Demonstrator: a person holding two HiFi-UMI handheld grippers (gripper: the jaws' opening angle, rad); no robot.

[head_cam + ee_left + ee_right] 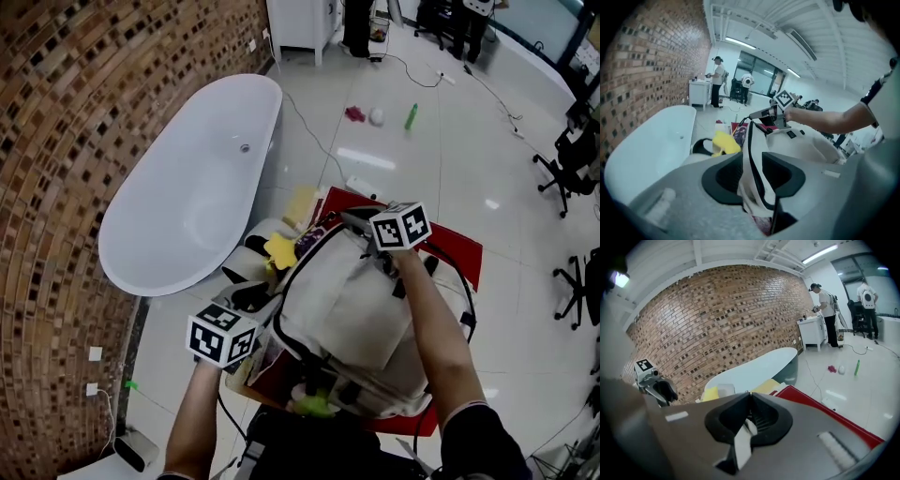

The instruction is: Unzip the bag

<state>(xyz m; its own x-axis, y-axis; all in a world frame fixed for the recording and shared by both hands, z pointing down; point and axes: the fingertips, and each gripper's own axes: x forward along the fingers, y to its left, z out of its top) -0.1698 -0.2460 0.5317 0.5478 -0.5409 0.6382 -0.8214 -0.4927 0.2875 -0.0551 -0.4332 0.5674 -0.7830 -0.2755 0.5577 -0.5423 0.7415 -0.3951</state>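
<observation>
White tab [742,446] pinched, right gripper [750,394], left gripper [752,154] parted

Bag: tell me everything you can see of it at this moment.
The bag is a cream fabric backpack with black trim and straps. It lies slumped on a red surface beside a white bathtub. The left claw stands open around its black-trimmed edge. At the far end, the right claw is shut on a white tab of it. How far the zip is open cannot be told.
</observation>
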